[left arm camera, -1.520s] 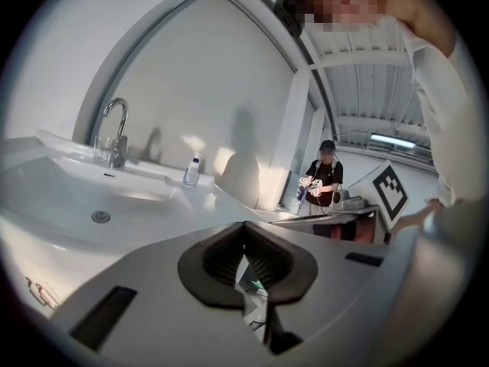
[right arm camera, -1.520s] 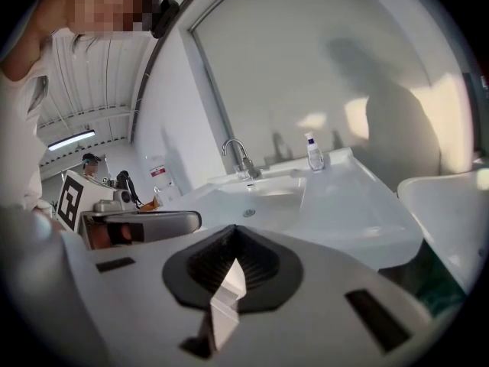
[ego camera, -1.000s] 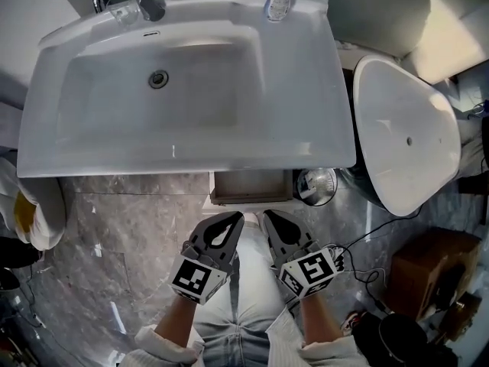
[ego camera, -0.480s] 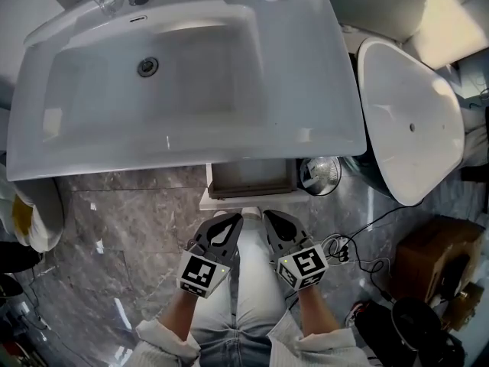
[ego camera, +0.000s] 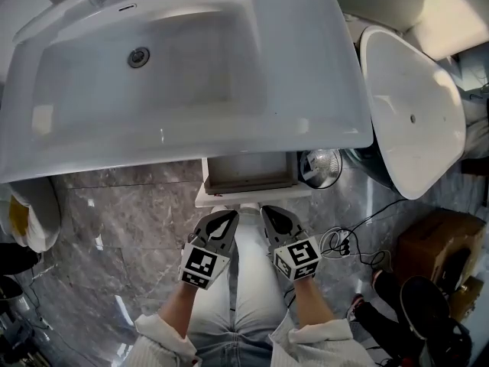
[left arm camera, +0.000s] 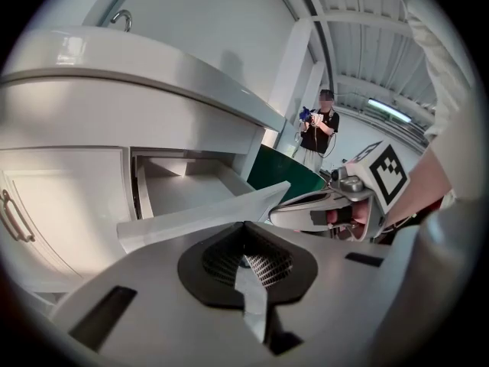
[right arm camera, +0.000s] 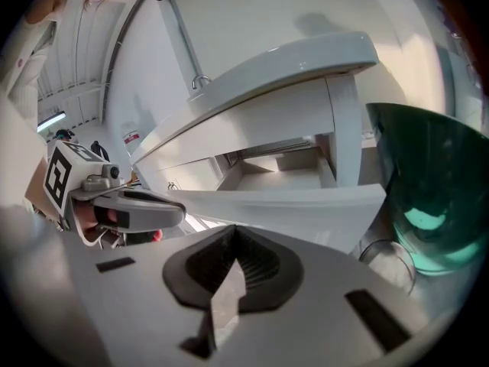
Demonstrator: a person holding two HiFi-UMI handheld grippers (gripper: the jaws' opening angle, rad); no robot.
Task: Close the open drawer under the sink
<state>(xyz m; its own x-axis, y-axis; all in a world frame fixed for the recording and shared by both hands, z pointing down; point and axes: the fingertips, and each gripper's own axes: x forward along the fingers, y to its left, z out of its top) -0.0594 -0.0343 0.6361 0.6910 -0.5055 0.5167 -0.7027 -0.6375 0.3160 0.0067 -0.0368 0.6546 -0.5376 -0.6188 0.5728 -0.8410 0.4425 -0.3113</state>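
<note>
The open drawer (ego camera: 250, 173) sticks out from under the white sink (ego camera: 191, 128), its white front panel (ego camera: 252, 199) toward me. Both grippers sit side by side just short of that panel. My left gripper (ego camera: 228, 217) is shut and empty, and so is my right gripper (ego camera: 269, 214). In the left gripper view the shut left gripper (left arm camera: 244, 226) points at the drawer front (left arm camera: 202, 216), with the right gripper (left arm camera: 325, 209) beside it. The right gripper (right arm camera: 233, 229) faces the same panel (right arm camera: 290, 203) in its own view. Whether the tips touch the panel is unclear.
A white toilet (ego camera: 409, 105) stands right of the sink, with a round metal object (ego camera: 321, 165) at its base. Cables (ego camera: 344, 243) and a brown box (ego camera: 435, 251) lie on the floor at right. A cabinet door with a handle (left arm camera: 9, 219) is left of the drawer. A person (left arm camera: 317, 128) stands far off.
The head view has shifted, so the sink fills more of the picture. Both grippers stay shut and side by side before the drawer front. The drawer stands out about as far.
</note>
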